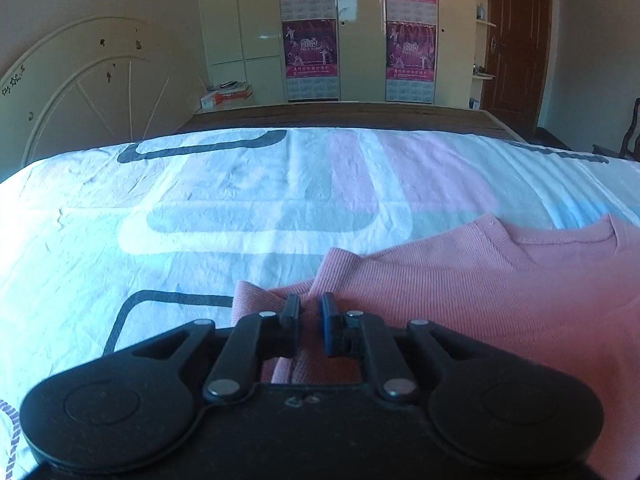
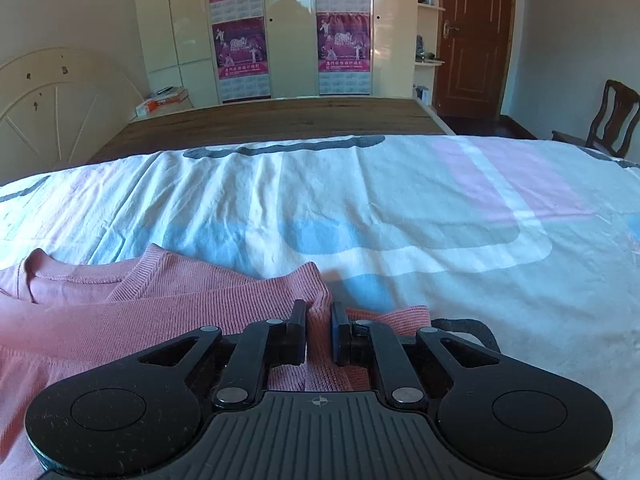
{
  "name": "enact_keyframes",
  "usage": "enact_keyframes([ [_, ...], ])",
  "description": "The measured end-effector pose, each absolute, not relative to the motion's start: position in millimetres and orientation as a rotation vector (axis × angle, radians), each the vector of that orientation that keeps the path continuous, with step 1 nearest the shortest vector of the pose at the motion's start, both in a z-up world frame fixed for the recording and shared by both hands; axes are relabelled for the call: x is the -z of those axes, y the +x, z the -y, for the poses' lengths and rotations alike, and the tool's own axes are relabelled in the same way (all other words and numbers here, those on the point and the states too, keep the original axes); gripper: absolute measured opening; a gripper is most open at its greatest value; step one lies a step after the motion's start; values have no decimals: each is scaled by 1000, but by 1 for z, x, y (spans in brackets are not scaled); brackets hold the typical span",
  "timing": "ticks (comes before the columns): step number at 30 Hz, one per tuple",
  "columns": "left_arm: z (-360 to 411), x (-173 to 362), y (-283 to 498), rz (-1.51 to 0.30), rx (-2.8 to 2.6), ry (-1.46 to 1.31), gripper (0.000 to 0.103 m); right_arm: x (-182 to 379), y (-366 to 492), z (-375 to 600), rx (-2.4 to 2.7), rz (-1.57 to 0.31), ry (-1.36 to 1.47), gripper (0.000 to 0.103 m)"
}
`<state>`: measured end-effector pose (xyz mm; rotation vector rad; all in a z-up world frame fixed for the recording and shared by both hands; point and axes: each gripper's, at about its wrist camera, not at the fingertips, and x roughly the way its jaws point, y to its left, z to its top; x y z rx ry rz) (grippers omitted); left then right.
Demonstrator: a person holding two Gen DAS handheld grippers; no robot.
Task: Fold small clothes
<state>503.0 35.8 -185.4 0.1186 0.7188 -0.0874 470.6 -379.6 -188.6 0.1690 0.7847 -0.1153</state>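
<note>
A pink ribbed sweater (image 1: 480, 280) lies on the bed with its neckline (image 2: 72, 280) toward the far side. My left gripper (image 1: 310, 310) hovers low over the sweater's left edge, beside a folded sleeve (image 1: 256, 300). Its jaws stand a narrow gap apart, the fabric lying flat in the gap and not pinched. My right gripper (image 2: 319, 316) is at the sweater's right edge, shut on a raised ridge of the pink fabric (image 2: 318, 344) between its pads. The near part of the sweater is hidden behind both gripper bodies.
The bed is covered by a white sheet (image 1: 240, 184) with blue, pink and grey shapes. Beyond it are a bare wooden bed base (image 2: 280, 120), a cream headboard (image 1: 92, 92), a wardrobe with posters (image 1: 312, 28), a brown door (image 2: 472, 36) and a chair (image 2: 612, 116).
</note>
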Motion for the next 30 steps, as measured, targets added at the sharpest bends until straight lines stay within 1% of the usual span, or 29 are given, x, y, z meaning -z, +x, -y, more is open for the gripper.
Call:
enact_keyframes([
  [1, -36, 183, 501, -719, 83, 122, 20, 185, 468, 382, 113, -779, 182, 14],
  [2, -37, 181, 499, -718, 77, 121, 31, 182, 464, 384, 113, -773, 199, 18],
  [3, -40, 177, 496, -720, 73, 108, 48, 177, 460, 384, 114, -765, 213, 19],
  [5, -46, 170, 488, -707, 56, 84, 69, 167, 449, 383, 107, -743, 222, 28],
  [10, -48, 147, 453, -663, 75, 59, 68, 146, 419, 356, 26, -725, 173, 29],
  [14, -23, 136, 421, -655, 187, 44, 69, 144, 395, 326, -54, -741, 182, 29],
  [17, 2, 141, 404, -666, 252, 63, 70, 147, 382, 305, -101, -759, 181, 29],
  [21, 18, 166, 398, -713, 246, 111, 70, 156, 371, 279, -130, -781, 120, 29],
  [23, 12, 178, 399, -751, 220, 112, 70, 162, 365, 276, -114, -789, 79, 29],
  [24, 3, 183, 398, -760, 208, 93, 72, 166, 362, 279, -99, -797, 70, 29],
  [27, -25, 188, 395, -773, 157, 52, 74, 174, 351, 297, -35, -819, 44, 29],
  [30, -41, 187, 388, -769, 151, 75, 75, 184, 337, 316, 37, -851, 12, 29],
])
